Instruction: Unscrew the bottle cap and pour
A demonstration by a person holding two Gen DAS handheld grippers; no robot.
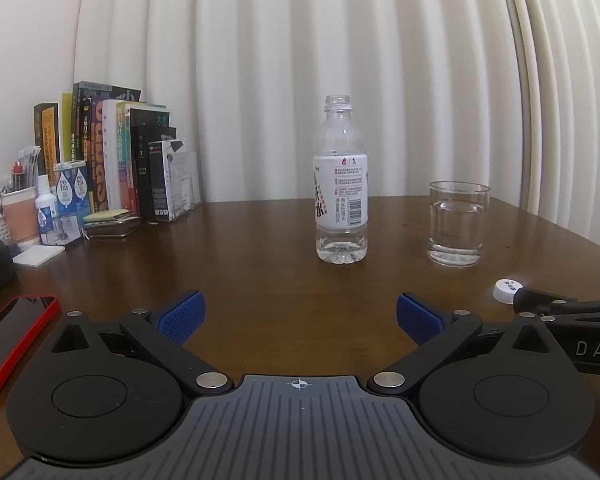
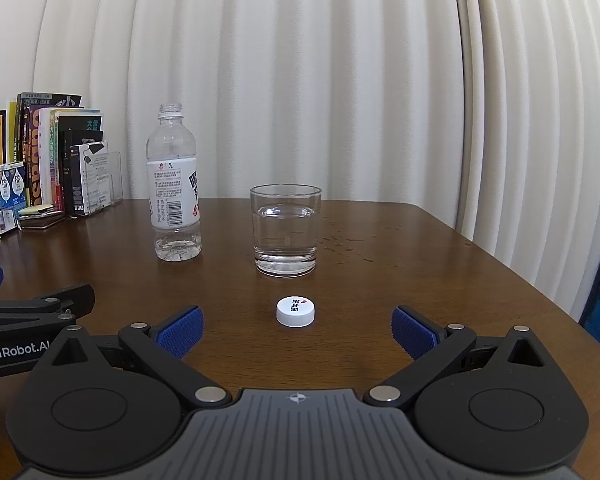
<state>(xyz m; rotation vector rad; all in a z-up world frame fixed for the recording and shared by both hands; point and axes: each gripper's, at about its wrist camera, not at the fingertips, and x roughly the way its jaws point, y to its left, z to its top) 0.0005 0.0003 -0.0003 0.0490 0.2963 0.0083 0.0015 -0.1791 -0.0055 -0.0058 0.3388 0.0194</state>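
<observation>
A clear plastic bottle [image 1: 341, 184] [image 2: 174, 188] with a white label stands upright and uncapped on the brown table [image 1: 260, 272], holding only a little water at its bottom. To its right stands a glass [image 1: 457, 224] [image 2: 285, 230] more than half full of water. The white cap [image 2: 295, 311] [image 1: 507, 290] lies flat on the table in front of the glass. My left gripper [image 1: 300, 318] is open and empty, well short of the bottle. Open and empty too, my right gripper [image 2: 297, 332] hovers just behind the cap without touching it.
Books [image 1: 108, 152] [image 2: 48, 152], small boxes and a paper cup [image 1: 20, 216] crowd the back left. A red-cased phone [image 1: 16, 336] lies at the near left. Water drops [image 2: 344, 242] dot the table right of the glass. The table's right edge [image 2: 520, 280] is near, and a pleated curtain [image 1: 300, 60] hangs behind.
</observation>
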